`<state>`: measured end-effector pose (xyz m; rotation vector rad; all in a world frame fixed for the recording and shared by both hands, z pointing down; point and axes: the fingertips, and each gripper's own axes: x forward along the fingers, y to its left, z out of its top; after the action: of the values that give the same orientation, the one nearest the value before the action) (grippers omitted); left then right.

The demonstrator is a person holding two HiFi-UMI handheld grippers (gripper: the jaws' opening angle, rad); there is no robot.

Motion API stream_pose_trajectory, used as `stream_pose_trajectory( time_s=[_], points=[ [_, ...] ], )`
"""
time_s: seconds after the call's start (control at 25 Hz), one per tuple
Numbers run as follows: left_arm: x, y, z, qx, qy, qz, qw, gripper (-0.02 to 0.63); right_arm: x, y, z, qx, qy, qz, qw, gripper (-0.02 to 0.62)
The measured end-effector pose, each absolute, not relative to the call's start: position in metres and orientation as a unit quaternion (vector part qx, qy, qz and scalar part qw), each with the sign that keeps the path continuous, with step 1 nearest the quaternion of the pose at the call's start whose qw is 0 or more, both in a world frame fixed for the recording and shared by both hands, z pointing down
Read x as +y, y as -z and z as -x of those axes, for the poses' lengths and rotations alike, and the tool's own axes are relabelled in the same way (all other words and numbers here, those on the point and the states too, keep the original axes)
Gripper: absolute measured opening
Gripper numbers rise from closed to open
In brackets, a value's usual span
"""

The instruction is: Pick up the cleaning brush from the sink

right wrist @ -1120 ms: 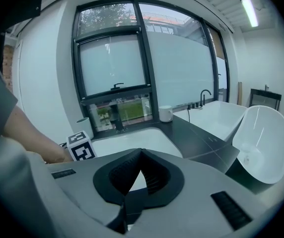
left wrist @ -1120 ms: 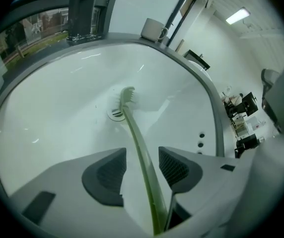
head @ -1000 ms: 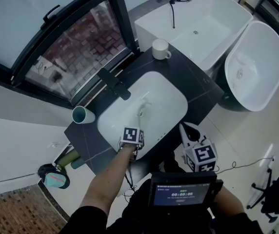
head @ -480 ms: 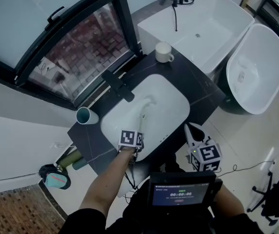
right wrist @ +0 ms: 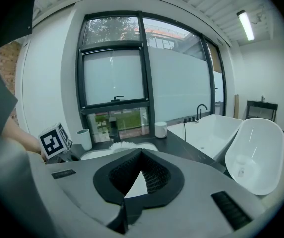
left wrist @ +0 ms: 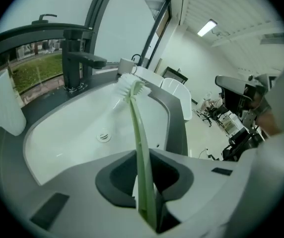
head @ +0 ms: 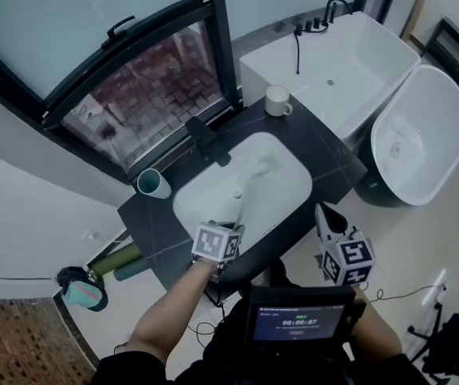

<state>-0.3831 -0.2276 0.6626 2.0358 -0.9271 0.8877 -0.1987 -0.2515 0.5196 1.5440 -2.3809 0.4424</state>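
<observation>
One cleaning brush, two grippers.
The left gripper, jaws just closed, clamps the brush over one sink; the right gripper is clenched, empty.

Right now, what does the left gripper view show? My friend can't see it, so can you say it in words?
The left hand-held gripper pinches the thin green handle of a cleaning brush, its white bristly head up in the air over a white sink. A dark faucet stands at the sink's far edge.
</observation>
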Motion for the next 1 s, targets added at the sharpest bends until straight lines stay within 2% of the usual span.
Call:
stream_pose_trajectory(
  time_s=[0.24, 0.64, 1.0],
  points=[
    [-0.205, -0.601, 0.355, -0.402, -0.289, -0.806, 0.324, 0.063, -0.24, -0.498, 0.165, -0.842, -0.136, -0.51, 0.115, -0.02],
    [-0.168, -0.455, 0.238, -0.568, -0.136, -0.774, 0.244, 0.063, -0.248, -0.435, 0.046, -0.91, -0.101, -0.392, 0.086, -0.02],
    [-0.078, -0.37, 0.182, -0.671, -0.044, -0.727, 0.136, 0.063, -0.205, -0.409, -0.005, -0.933, -0.105, -0.34, 0.061, -0.02]
  ],
)
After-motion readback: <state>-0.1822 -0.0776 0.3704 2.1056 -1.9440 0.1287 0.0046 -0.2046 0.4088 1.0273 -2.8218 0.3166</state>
